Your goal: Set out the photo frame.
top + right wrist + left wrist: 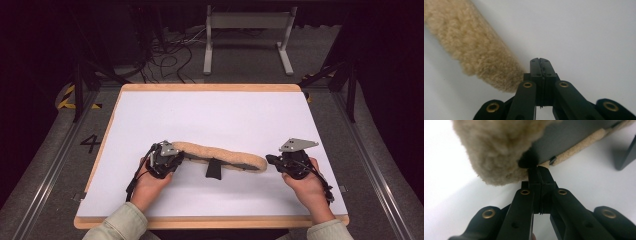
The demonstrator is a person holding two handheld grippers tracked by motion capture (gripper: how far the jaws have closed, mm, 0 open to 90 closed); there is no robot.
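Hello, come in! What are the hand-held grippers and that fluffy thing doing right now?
Left hand-held gripper shut, tips at the fleece pad's end edge. Right hand-held gripper shut, empty, beside the other end. Pad flat on white table, black strap sticking out. Nothing in the way.

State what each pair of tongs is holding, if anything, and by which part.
The left tongs pinch the near edge of the fleecy pad at its left end. The right tongs are shut on nothing, beside the pad's right end.
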